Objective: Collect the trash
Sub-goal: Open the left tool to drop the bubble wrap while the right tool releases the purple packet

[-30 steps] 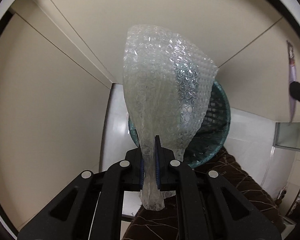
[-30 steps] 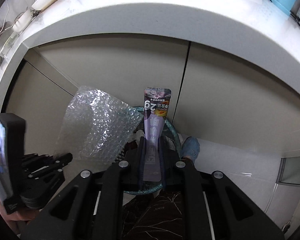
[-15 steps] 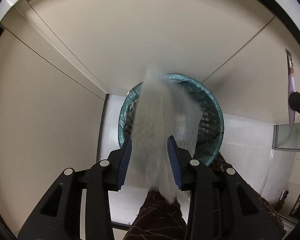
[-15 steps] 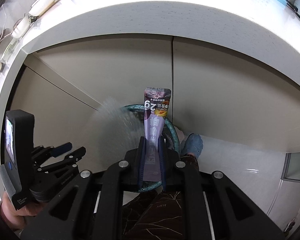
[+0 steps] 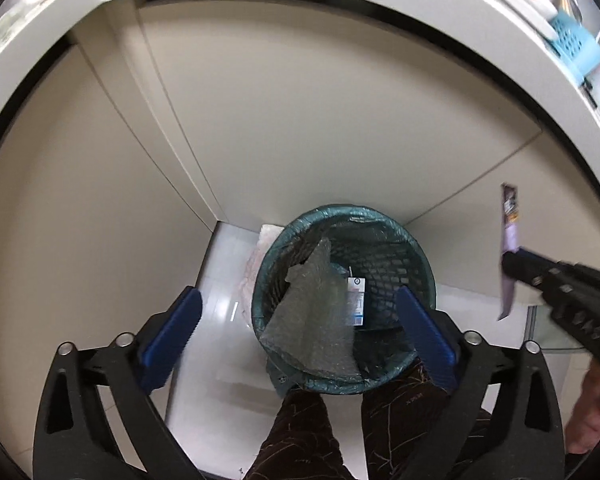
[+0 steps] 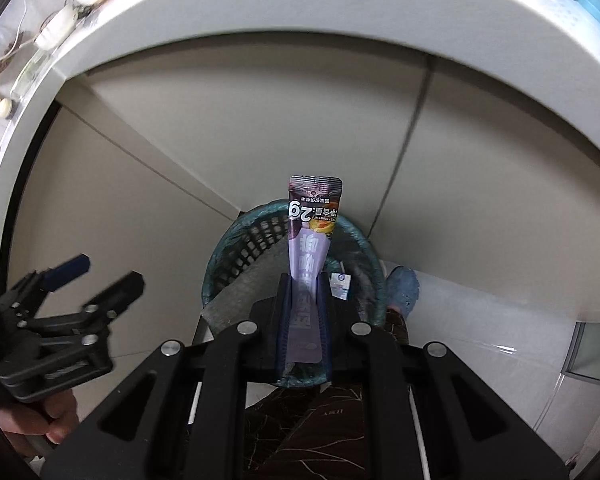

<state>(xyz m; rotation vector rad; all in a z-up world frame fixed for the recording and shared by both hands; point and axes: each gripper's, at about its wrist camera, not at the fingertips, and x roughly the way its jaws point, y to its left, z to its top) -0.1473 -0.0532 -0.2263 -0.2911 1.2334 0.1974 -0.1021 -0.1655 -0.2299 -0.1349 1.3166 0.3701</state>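
While my left gripper (image 5: 298,326) hangs wide and empty, jaws just opened | bubble wrap (image 5: 314,320) lies below it in bin (image 5: 420,252) | right gripper (image 6: 304,304) clamps sachet (image 6: 314,232) above bin | sachet left to drop

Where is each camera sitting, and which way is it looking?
Left wrist: sits on the left gripper, looking down into the bin with the bubble wrap inside; open blue pads, trousered legs and the other hand show.
Right wrist: sits on the right gripper, looking down past the purple sachet it clamps; legs and a slipper show.
Shared: bin, bubble wrap, sachet, each other's gripper.
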